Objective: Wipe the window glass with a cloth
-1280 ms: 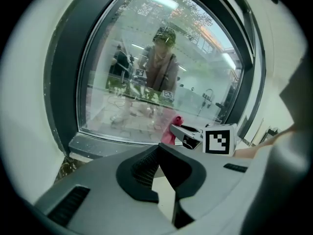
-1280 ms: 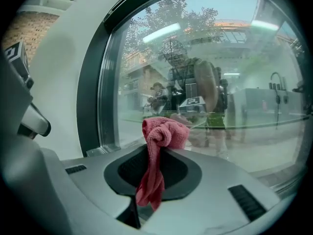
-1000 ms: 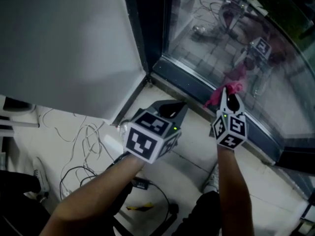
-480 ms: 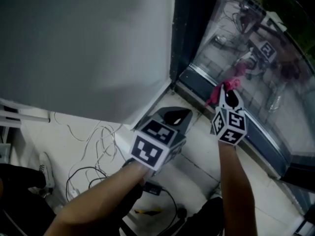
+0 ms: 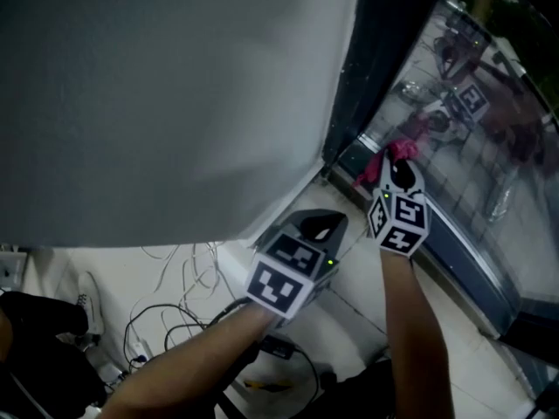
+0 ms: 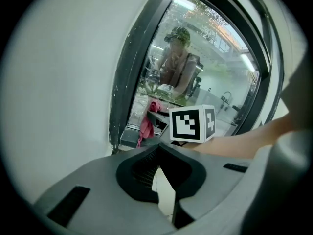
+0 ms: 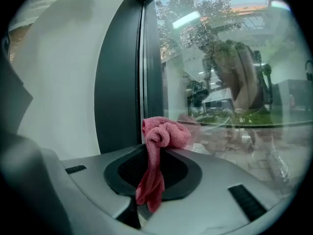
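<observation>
The right gripper (image 7: 149, 146) has its jaws closed on a pink cloth (image 7: 166, 132). A bunched end sticks out past the tips and a thin tail hangs back between the jaws. The bunch sits at the bottom corner of the glass (image 5: 476, 138), just beside the dark frame (image 5: 367, 77) where its upright meets the sill. Whether the cloth actually touches the glass can't be told. The left gripper (image 6: 159, 146) has its jaws together at the tips with nothing between them. It hangs lower, well back from the frame's corner, over the floor (image 5: 349, 295) and near the bottom edge of the grey wall (image 5: 175, 94) that runs up to the frame. Loose cables (image 5: 166, 299) lie on the floor farther from the frame, below the wall.
</observation>
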A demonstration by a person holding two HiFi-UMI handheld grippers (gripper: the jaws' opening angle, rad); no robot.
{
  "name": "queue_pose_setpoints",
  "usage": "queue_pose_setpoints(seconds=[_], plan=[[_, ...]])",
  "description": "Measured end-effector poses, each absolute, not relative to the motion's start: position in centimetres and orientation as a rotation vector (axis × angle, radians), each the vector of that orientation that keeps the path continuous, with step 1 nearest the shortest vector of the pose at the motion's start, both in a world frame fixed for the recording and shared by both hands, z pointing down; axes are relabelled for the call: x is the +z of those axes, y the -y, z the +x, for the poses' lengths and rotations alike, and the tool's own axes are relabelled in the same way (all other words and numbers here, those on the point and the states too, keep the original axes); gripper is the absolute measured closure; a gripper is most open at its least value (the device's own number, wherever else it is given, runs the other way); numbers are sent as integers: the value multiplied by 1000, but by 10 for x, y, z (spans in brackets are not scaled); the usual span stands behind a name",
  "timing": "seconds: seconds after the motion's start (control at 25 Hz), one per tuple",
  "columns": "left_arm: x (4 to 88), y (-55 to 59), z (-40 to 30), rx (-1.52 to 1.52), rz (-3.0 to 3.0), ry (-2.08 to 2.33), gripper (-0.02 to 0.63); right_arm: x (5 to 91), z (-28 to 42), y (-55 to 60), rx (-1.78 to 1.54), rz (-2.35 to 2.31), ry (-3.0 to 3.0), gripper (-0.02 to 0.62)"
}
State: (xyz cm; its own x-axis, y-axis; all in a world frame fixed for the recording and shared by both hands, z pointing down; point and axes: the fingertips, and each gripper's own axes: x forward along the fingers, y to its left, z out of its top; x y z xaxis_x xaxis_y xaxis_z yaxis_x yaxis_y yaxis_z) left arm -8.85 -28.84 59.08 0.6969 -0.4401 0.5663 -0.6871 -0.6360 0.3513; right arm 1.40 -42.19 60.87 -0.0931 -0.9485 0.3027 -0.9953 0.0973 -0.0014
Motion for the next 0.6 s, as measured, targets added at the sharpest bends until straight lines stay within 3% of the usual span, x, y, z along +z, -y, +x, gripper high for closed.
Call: queue_pose_setpoints(seconds=[0.6], plan=[[608,295,-89,773,2301,900,600,617,-15,434,325,1881,2206,533]])
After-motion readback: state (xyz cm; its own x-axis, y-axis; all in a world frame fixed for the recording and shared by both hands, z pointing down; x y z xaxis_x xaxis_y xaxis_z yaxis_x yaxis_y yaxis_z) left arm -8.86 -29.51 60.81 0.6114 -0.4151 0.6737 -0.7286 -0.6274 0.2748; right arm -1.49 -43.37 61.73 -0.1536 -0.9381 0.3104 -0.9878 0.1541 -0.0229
